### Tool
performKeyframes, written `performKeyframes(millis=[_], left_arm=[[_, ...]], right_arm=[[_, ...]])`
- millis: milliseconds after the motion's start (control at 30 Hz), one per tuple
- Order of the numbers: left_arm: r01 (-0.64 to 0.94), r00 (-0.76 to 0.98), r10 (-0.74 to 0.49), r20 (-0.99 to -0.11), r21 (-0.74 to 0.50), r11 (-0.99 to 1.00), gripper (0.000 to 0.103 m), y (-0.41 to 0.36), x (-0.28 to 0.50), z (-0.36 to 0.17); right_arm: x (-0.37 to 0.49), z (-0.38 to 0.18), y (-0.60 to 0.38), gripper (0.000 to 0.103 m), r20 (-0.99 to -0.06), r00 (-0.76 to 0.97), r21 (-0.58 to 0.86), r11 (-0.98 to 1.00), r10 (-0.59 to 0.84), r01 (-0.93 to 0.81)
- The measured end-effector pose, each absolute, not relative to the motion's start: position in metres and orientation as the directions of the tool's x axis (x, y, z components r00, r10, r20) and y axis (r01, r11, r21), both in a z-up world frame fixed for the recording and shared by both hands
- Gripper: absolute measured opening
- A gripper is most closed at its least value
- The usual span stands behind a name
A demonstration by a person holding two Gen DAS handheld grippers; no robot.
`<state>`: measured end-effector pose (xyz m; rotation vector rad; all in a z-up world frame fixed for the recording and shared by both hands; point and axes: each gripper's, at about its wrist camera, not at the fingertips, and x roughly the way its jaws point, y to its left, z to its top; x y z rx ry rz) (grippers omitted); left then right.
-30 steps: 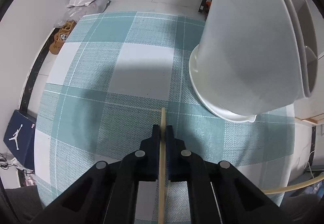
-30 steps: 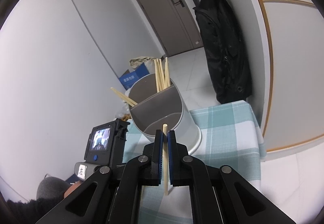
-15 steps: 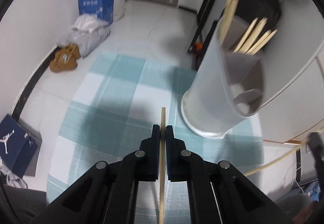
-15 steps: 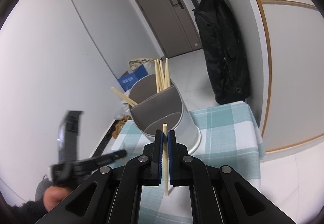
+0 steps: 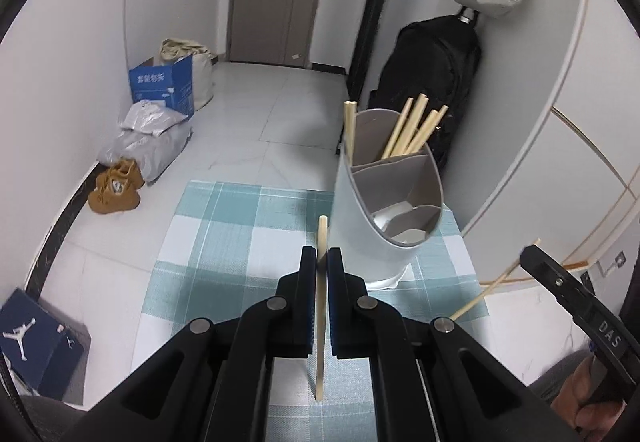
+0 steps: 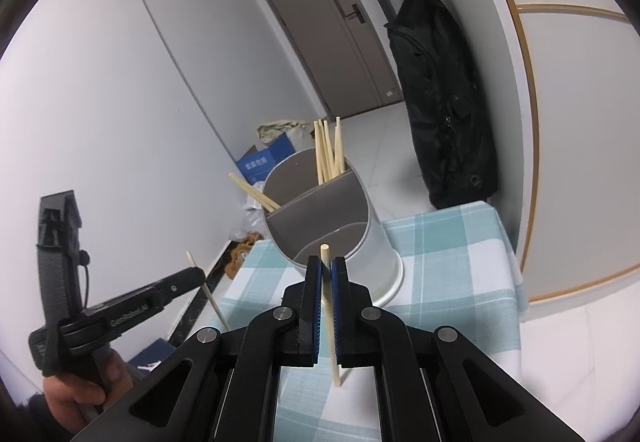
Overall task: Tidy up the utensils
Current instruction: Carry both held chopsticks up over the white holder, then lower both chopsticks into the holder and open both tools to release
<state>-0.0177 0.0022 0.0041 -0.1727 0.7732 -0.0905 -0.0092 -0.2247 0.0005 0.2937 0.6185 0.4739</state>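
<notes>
Since a second ago the left gripper (image 5: 321, 262) has pulled up and back from the holder, clamped on its chopstick (image 5: 321, 306). Right gripper (image 6: 327, 268) is pinching a chopstick (image 6: 331, 316) too, near the white utensil holder (image 5: 372, 242) on the checked worktop (image 5: 224, 242). Its back compartments hold chopsticks (image 5: 412, 132); the front one shows only grey lining
</notes>
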Motion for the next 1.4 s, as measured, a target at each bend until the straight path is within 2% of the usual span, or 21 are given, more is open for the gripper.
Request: performKeyframes(millis=[733,1133,1400], left_arm=[[0.115,0.720,-0.222,-0.658,-0.202,0.973,0.001,0.003,-0.016,0.026],[0.157,0.736,-0.300,-0.607,-0.278,0.948,0.001,0.005,0.002,0.084],[0.187,0.771,-0.319,-0.552,-0.282,0.941,0.001,-0.001,0.023,0.129]], right_arm=[[-0.008,0.009,-0.204,0.004,-0.470,0.710,0.381,0.846,0.524,-0.373],[0.014,0.065,-0.215,0.004,-0.412,0.743,0.391,0.839,0.528,-0.379],[0.038,0.113,-0.225,0.004,-0.362,0.778,0.388,0.842,0.514,-0.376]])
